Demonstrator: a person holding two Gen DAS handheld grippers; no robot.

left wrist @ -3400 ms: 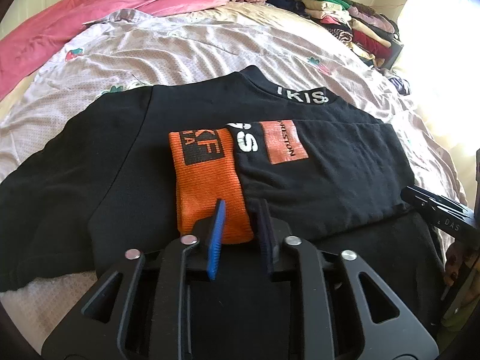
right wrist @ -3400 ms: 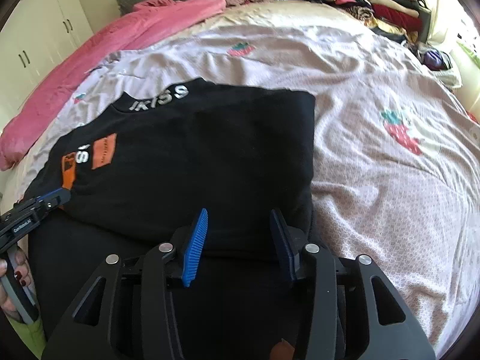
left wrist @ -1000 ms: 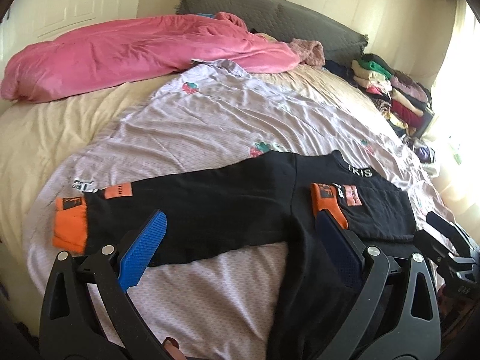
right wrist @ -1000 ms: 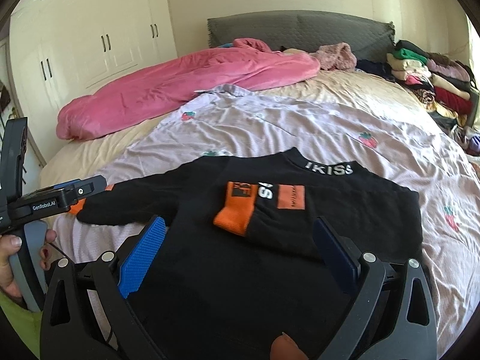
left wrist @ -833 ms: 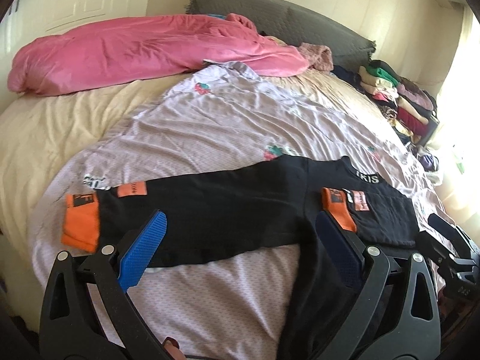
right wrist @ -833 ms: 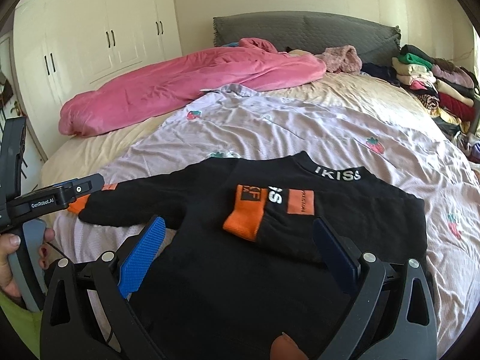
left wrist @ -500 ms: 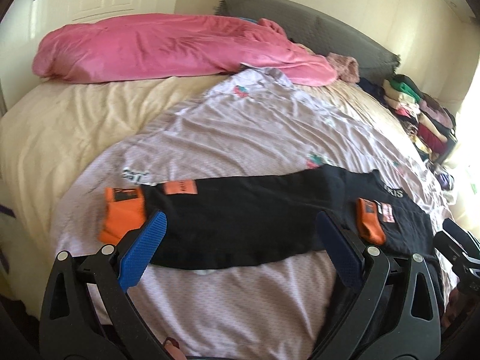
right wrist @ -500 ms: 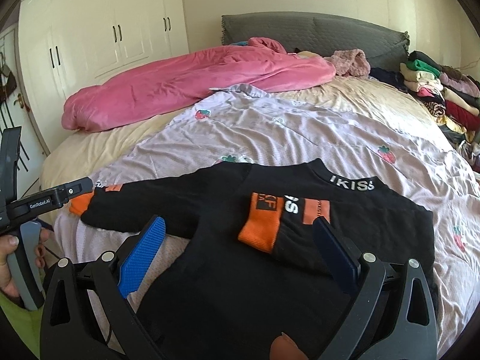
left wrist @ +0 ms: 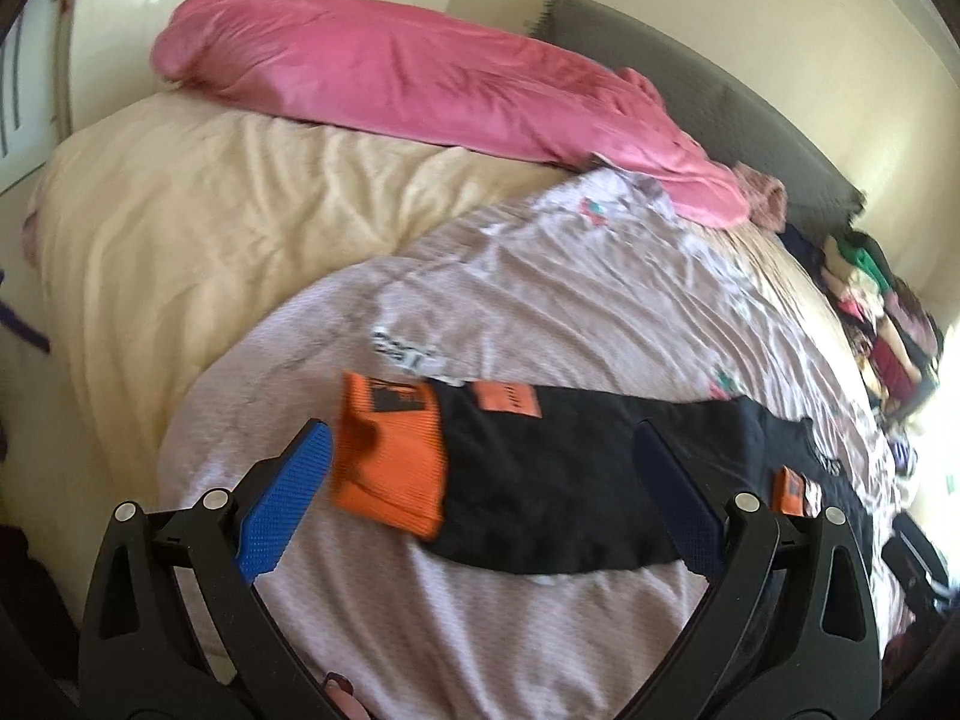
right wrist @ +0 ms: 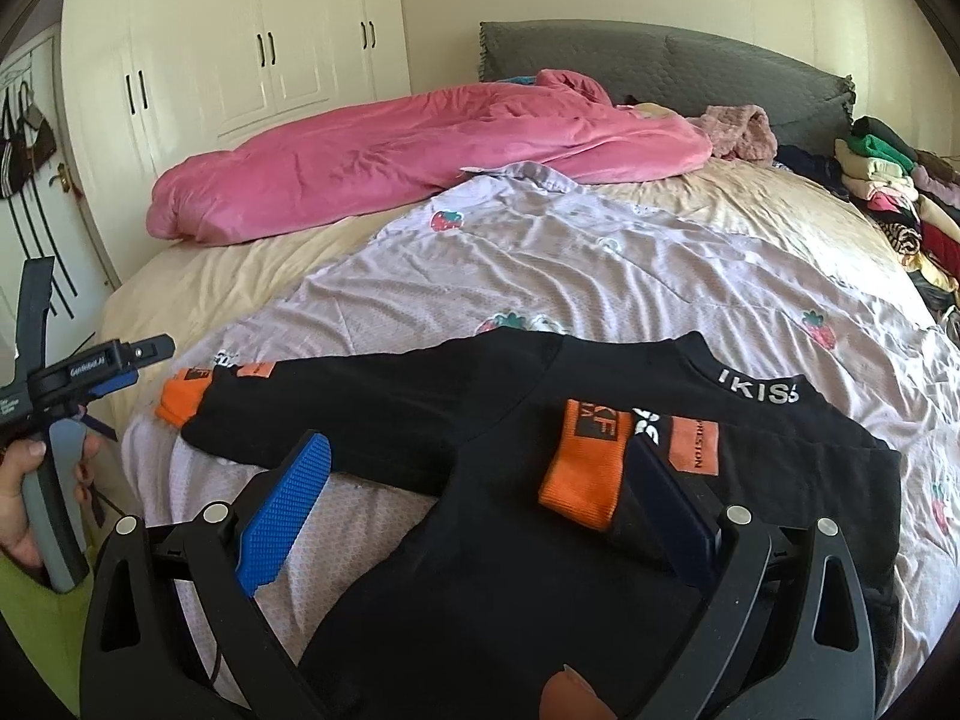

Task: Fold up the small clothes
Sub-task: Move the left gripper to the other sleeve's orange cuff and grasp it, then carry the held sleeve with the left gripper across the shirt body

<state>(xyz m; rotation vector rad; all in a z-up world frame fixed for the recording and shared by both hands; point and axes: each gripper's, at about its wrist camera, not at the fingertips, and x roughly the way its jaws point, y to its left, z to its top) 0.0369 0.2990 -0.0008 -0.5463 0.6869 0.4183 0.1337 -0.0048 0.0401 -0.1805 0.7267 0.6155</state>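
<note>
My left gripper (left wrist: 480, 498) is spread wide with nothing between its blue pads; it hangs above the lilac strawberry-print sheet (left wrist: 540, 288). Between its fingers and just ahead lies the outstretched sleeve (left wrist: 570, 480) of the black sweatshirt (right wrist: 480, 540), and the sleeve's orange cuff (left wrist: 390, 456) sits just inside my left finger (left wrist: 285, 510). This view is blurred, so I cannot read the cuff's print.

My right gripper (right wrist: 474, 504) is also spread wide and empty, held over the sweatshirt's body. The other sleeve is folded across the chest, its orange ribbed cuff (right wrist: 585, 462) just beside my right finger (right wrist: 672, 504). Ahead of that is the collar lettered IKISS (right wrist: 759, 390). Far to the left, a hand (right wrist: 24, 498) grips the left tool's handle. Beyond the sweatshirt, a pink duvet (right wrist: 420, 150) lies near the grey headboard (right wrist: 720, 72); stacked clothes (right wrist: 888, 192) are far right.
</note>
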